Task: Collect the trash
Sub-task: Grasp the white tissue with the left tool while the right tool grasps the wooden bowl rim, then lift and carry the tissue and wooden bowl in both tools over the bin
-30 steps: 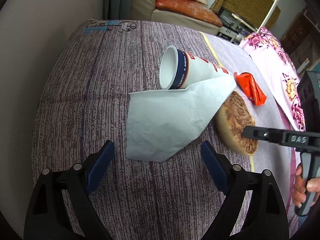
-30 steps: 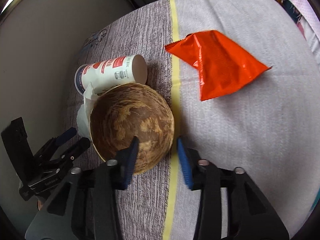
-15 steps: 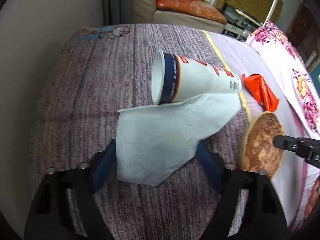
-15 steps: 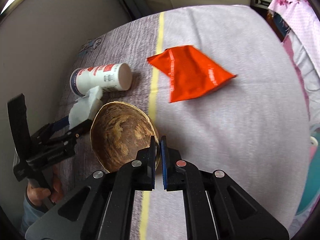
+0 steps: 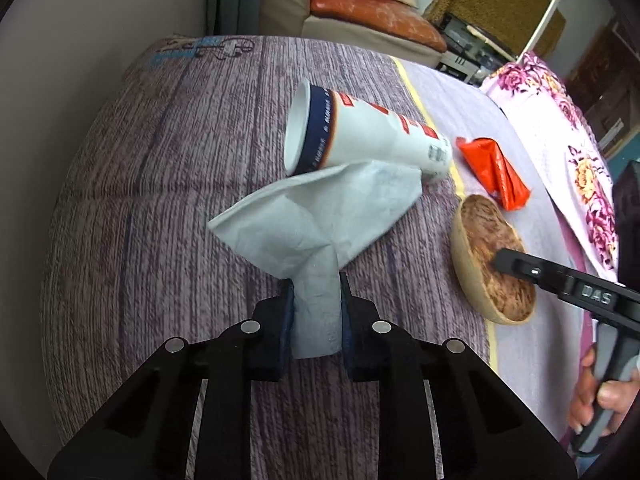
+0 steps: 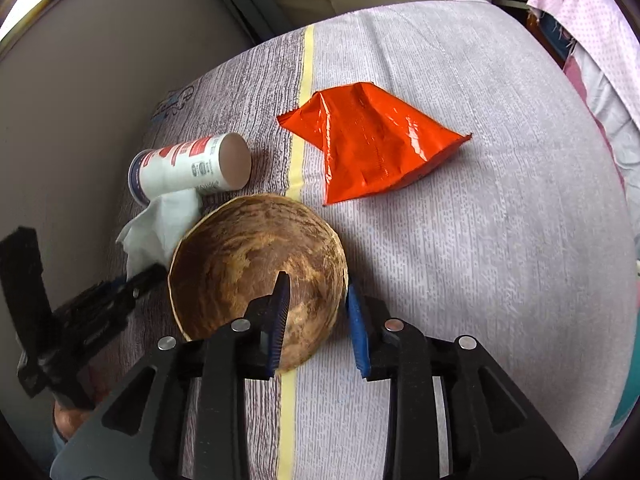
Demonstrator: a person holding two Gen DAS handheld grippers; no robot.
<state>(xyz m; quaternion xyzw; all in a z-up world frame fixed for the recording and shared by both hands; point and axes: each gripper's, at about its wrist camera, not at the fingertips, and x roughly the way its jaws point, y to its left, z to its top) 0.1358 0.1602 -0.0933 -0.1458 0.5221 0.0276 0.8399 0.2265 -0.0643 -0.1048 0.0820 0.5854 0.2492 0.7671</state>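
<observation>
My left gripper (image 5: 314, 312) is shut on a white paper napkin (image 5: 316, 220), which rises off the bed and touches a paper cup (image 5: 360, 140) lying on its side behind it. My right gripper (image 6: 316, 312) is open, its fingers straddling the near rim of a wooden bowl (image 6: 256, 268). The bowl also shows in the left wrist view (image 5: 492, 256). An orange snack wrapper (image 6: 376, 140) lies flat beyond the bowl. The cup (image 6: 188, 168) and napkin (image 6: 160, 224) sit left of the bowl in the right wrist view.
Everything rests on a bed with a striped purple-grey cover (image 5: 160, 160) with a yellow stripe (image 6: 298, 152). A wall runs along the left. A floral sheet (image 5: 568, 120) lies at the right edge. A sofa (image 5: 360, 8) stands beyond the bed.
My left gripper has closed on the napkin and gathered it up. My right gripper was open, shut at the bowl's rim, and has opened again around it.
</observation>
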